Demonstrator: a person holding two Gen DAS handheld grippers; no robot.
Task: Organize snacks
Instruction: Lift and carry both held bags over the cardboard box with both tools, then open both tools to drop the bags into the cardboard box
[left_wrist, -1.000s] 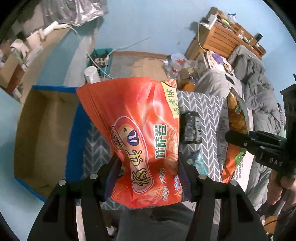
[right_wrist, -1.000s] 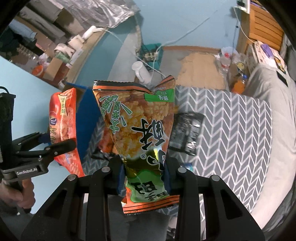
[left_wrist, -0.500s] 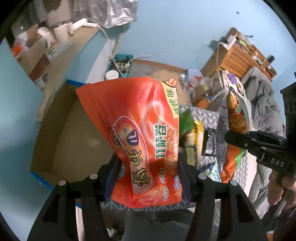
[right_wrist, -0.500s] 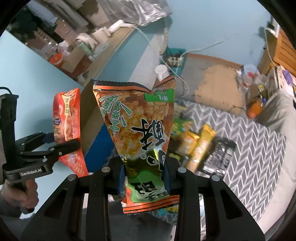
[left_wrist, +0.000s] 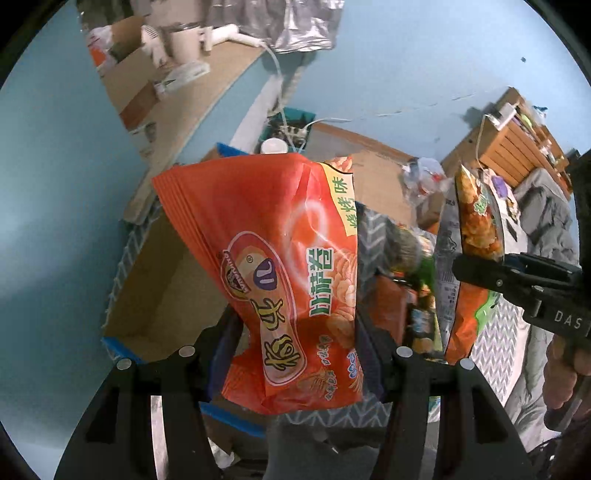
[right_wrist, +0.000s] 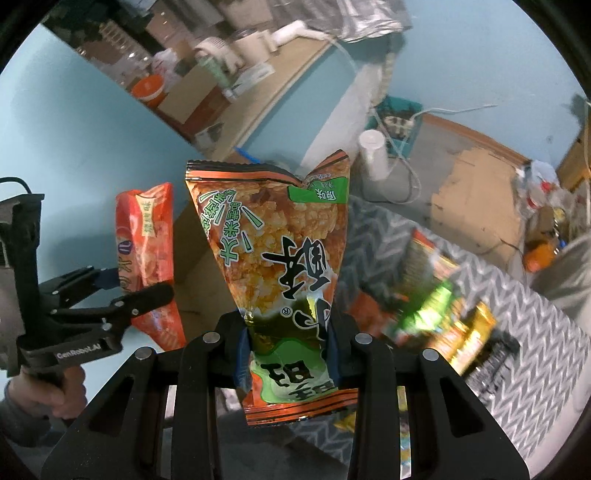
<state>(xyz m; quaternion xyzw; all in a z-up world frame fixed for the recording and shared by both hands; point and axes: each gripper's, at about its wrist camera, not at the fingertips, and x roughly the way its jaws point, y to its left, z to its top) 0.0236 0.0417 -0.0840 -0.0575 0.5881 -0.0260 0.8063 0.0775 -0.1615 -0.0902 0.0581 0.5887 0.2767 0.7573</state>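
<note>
Both tools are loaded: the left tool (left_wrist: 299, 350) pinches the lower part of an orange crisp bag (left_wrist: 273, 273), and the right tool (right_wrist: 288, 350) clamps narrowly on the green-and-orange rice cracker bag (right_wrist: 273, 258), each bag standing up ahead of its jaws.

Below and beyond the left tool lies the biggest thing in view, an open cardboard box (left_wrist: 166, 288) with a blue rim, its brown floor bare as far as the crisp bag leaves it visible. Judging by that, sorting has barely started: two bags are in the air near the box and none can be seen inside.

To the right of the right tool, a grey chevron-patterned cloth (right_wrist: 517, 332) covers the surface, soft and woven-looking. On it sits a loose heap of remaining snack packets (right_wrist: 443, 302), blurred, in green, yellow, orange and dark wrappers; those are left to do.

Both held bags are glossy printed film, pillow-shaped with crimped, flat-sealed ends, creased where the pads squeeze them. The crisp bag is broader and puffier; the rice cracker bag is slimmer, with a notch folded into its top seam.
</note>
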